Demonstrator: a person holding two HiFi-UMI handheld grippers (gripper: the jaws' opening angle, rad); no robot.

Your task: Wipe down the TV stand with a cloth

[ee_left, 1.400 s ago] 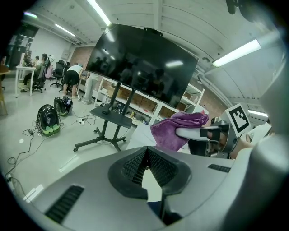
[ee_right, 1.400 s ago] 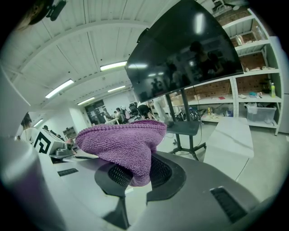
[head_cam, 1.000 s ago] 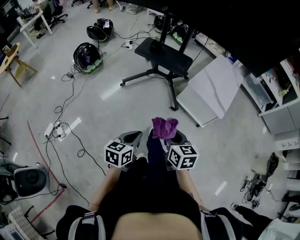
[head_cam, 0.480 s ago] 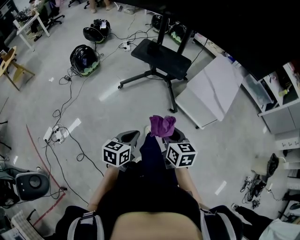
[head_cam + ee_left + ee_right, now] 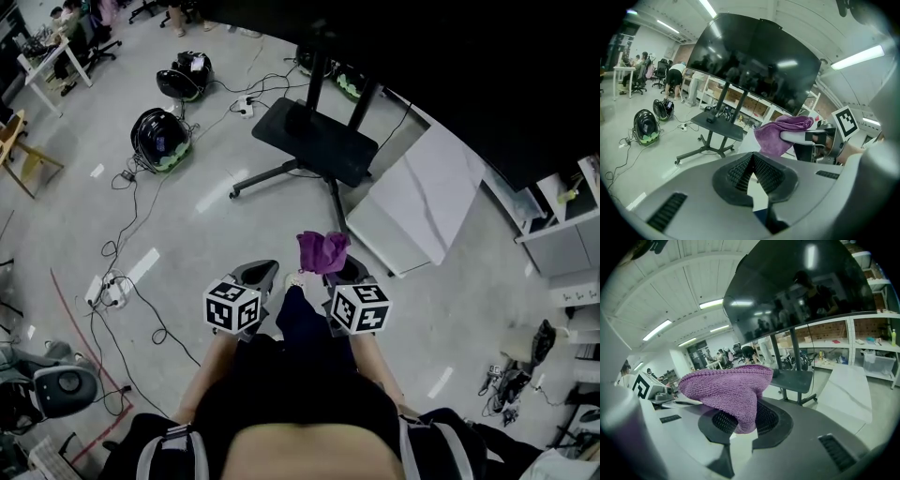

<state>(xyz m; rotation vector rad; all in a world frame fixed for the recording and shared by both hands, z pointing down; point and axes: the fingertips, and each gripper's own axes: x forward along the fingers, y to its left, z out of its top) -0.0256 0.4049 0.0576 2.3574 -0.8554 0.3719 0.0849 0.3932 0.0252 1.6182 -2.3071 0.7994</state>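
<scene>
Big black TV (image 5: 754,61) on the TV stand (image 5: 314,141), standing on the floor ahead. Left gripper (image 5: 258,275) has its fingers pressed together on nothing. Right gripper (image 5: 345,270) fingers are clamped on the purple cloth (image 5: 322,251), well apart from the stand.

Grey floor (image 5: 234,225) carries TV stand (image 5: 314,141), white panel (image 5: 422,202), cables (image 5: 141,211).
</scene>
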